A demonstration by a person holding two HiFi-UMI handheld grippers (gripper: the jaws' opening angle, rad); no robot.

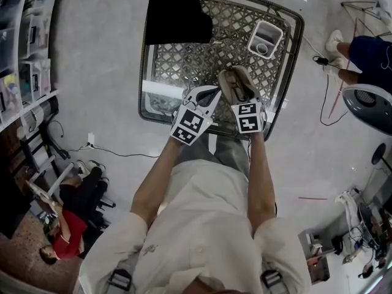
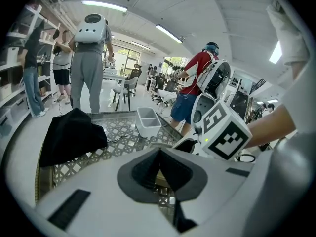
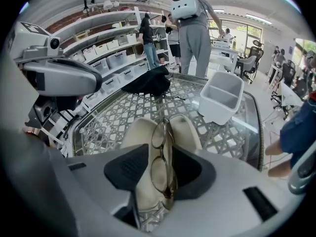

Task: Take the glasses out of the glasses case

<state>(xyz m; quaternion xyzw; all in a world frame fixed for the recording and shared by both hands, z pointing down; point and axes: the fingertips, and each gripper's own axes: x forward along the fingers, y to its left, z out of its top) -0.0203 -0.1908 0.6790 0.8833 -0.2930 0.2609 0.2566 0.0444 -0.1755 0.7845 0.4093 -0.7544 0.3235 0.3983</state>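
Plainly, thin-rimmed folded glasses (image 3: 160, 174) lie in the open beige case (image 3: 137, 138).

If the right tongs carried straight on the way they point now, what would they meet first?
The glasses, already between the open jaws of the right tongs; behind them, probably the lining of the open glasses case.

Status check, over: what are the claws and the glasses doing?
Left claw shut. Right claw open, straddling glasses. Glasses on edge in open case. Nothing blocking.

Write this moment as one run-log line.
right claw: open, straddling round wire-rimmed glasses | glasses: in open beige case | left claw: shut
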